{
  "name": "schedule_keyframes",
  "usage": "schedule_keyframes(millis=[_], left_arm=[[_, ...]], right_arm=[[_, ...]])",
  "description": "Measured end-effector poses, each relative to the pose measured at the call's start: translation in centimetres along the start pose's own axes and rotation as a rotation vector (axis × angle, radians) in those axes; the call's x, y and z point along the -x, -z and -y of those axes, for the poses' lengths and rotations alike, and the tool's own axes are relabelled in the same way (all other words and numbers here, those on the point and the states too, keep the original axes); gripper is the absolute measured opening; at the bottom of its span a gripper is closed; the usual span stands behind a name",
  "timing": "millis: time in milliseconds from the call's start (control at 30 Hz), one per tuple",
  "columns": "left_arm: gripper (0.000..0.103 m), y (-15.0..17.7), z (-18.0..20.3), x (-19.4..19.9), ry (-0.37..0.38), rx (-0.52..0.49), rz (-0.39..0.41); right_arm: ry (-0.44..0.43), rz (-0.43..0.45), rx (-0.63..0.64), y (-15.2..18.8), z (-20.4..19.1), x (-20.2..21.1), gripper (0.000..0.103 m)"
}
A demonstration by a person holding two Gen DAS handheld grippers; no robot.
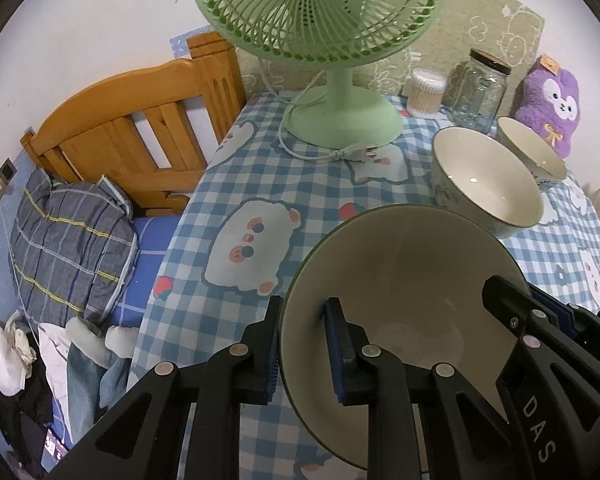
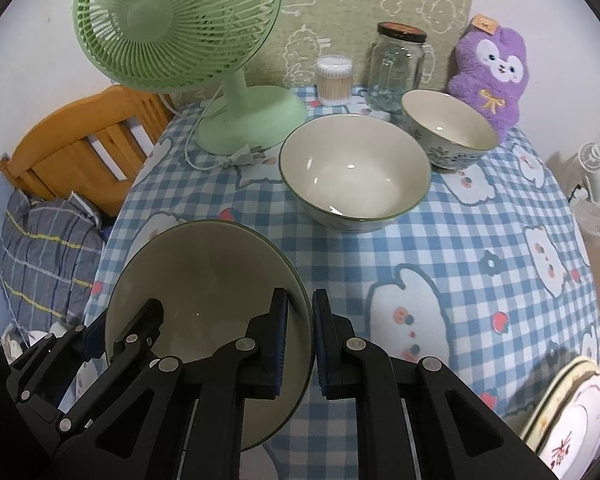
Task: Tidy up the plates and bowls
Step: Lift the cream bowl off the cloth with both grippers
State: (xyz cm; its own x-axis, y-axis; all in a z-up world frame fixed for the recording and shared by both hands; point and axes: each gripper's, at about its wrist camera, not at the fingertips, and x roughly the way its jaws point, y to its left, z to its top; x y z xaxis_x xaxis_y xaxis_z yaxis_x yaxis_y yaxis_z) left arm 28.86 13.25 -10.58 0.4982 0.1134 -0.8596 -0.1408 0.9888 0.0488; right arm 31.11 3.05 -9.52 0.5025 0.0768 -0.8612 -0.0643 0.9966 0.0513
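Both hand-held grippers (image 1: 306, 350) (image 2: 300, 344) pinch one bowl's (image 1: 412, 280) rim.

Both wrist views look down close, sharing the table (image 1: 300, 184)

Even, soft indoor light, slightly dim. Small glare spots sit inside the middle bowl (image 2: 356, 172). Fisheye bending curves the table (image 2: 480, 248) edges; dark vignette fills the corners.

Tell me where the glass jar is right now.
The glass jar stands at the table's far edge in the right wrist view, between the cotton swab tub and the purple plush, behind the small patterned bowl.
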Motion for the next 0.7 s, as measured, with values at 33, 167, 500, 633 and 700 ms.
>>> schedule_keyframes(millis=[33,167,500,633,700], left_arm=[[0.018,0.0,0.1,0.3,0.003,-0.002,0.003],[0.018,0.2,0.6,1.8,0.019,-0.014,0.024],[0.018,1.2,2.0,5.9,0.07,-0.048,0.059],[0.018,2.0,2.8,7.6,0.093,-0.071,0.077],[0.018,2.5,3.2,8.3,0.102,-0.084,0.088]], right_arm=[[0.003,0.005,-0.005,0.1,0.1,0.4,0.016],[0.017,0.03,-0.026,0.5,0.8,2.5,0.016],[0.059,0.059,-0.095,2.4,2.6,7.0,0.016],[0.079,0.082,-0.108,3.6,3.2,8.7,0.016],[0.085,0.089,-0.118,4.3,3.8,9.5,0.016]])
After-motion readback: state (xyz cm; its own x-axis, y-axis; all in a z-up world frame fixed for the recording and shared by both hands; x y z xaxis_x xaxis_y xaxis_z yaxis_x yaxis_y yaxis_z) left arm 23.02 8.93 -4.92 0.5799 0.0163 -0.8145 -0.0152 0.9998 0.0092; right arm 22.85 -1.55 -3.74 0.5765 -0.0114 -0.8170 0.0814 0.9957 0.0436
